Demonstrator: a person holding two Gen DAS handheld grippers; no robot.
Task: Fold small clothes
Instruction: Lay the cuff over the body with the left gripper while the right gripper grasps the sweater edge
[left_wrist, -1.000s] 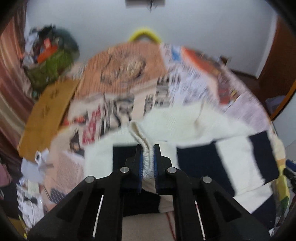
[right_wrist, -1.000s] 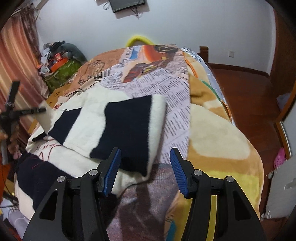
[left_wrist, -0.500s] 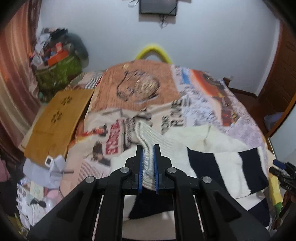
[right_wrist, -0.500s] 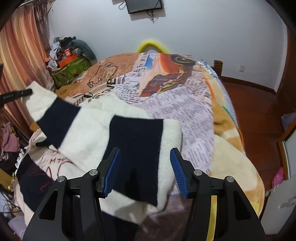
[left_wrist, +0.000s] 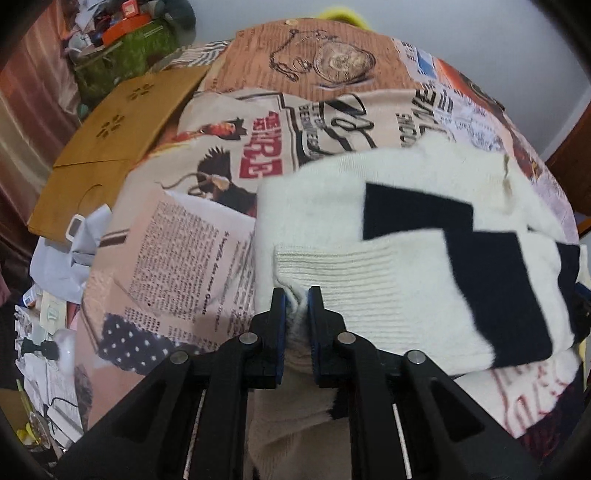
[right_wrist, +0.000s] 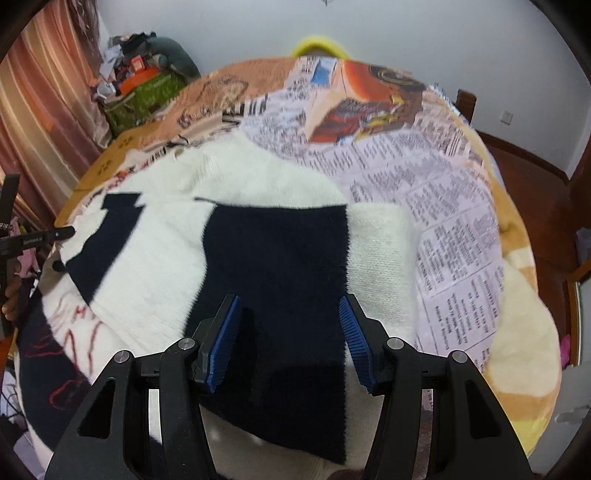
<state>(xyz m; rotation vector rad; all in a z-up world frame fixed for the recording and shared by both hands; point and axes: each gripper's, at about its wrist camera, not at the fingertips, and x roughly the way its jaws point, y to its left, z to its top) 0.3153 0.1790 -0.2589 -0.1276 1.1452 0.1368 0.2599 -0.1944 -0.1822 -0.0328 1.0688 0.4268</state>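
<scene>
Covering the bed (right_wrist: 461, 206) from its left edge to the middle, the cream-and-navy sweater (left_wrist: 406, 206) now has its sleeve laid flat across the body instead of lifted as it was a second ago. The right gripper (right_wrist: 290, 338) hovers spread over a navy band. The left gripper (left_wrist: 296, 295) has sunk to the cloth, jaws opening around the ribbed cuff (left_wrist: 332, 269).

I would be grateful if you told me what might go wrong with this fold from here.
1. The left claw is opening with the ribbed cuff of the cream and navy striped knit sweater still between its fingers; the fuzzy knit may snag and drag the folded sleeve askew as the claw withdraws.
2. The right claw hovers open over the navy band, pressing nothing, so the fold could shift.
</scene>
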